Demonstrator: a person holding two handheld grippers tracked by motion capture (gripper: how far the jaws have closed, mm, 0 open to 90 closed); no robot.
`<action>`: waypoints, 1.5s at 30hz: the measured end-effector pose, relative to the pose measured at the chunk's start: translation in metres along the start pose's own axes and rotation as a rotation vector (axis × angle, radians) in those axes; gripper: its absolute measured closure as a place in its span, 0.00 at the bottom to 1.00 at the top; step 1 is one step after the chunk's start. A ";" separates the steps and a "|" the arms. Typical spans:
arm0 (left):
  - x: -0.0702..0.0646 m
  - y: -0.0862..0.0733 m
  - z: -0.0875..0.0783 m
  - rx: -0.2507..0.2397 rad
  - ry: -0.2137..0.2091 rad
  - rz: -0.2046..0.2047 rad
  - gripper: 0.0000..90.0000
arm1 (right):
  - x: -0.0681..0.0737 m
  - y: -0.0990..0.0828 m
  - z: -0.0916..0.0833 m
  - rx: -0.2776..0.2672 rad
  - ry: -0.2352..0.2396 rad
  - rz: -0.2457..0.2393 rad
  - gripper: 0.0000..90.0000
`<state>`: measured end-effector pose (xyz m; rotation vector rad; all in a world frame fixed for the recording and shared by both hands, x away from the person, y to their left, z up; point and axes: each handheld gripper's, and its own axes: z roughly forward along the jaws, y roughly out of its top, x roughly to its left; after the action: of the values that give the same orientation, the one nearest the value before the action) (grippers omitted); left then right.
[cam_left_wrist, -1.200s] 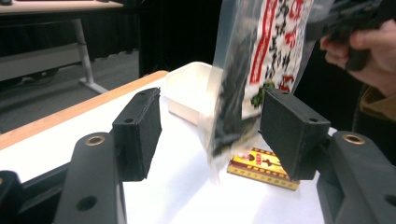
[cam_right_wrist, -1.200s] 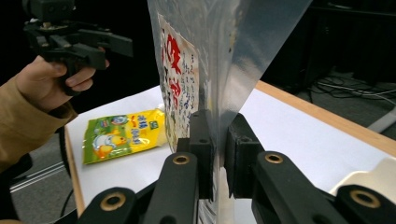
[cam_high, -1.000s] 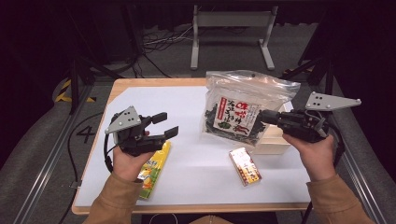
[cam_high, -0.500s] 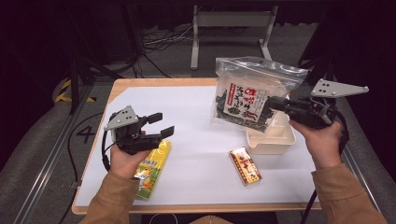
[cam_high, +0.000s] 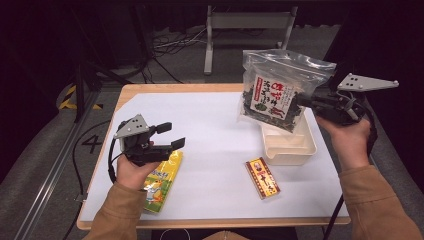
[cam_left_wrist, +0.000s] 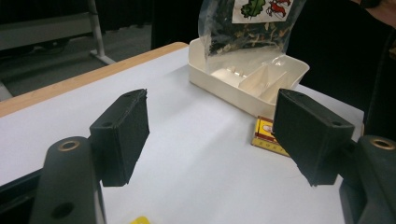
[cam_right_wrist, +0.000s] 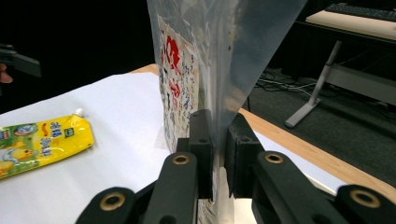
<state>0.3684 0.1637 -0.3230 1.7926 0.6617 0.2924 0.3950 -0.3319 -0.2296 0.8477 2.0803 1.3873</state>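
My left gripper (cam_high: 167, 136) at 8 o'clock, fingers released and just been widening, nothing between, above yellow pouch (cam_high: 161, 181). Right gripper (cam_high: 305, 101) at 2 o'clock pinches seaweed bag (cam_high: 272, 95) over white tray (cam_high: 289, 141). Lowering in remains.

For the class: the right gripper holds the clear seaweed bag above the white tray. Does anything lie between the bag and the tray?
Nothing visible does. The seaweed bag, pinched by the right gripper, hangs over the divided white tray, whose compartments look empty. The red packet lies beside the tray.
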 end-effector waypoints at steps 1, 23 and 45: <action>0.000 0.000 0.000 0.002 0.001 0.000 0.30 | -0.003 -0.001 0.000 0.000 -0.005 -0.002 0.92; 0.007 -0.005 -0.002 0.055 0.031 -0.001 0.27 | -0.053 -0.020 0.006 0.055 -0.107 0.033 0.92; 0.007 -0.008 0.002 0.088 0.053 0.010 0.27 | -0.068 -0.040 0.021 0.060 -0.207 0.129 0.92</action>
<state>0.3724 0.1676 -0.3321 1.8775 0.7125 0.3232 0.4472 -0.3802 -0.2704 1.1185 1.9462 1.2484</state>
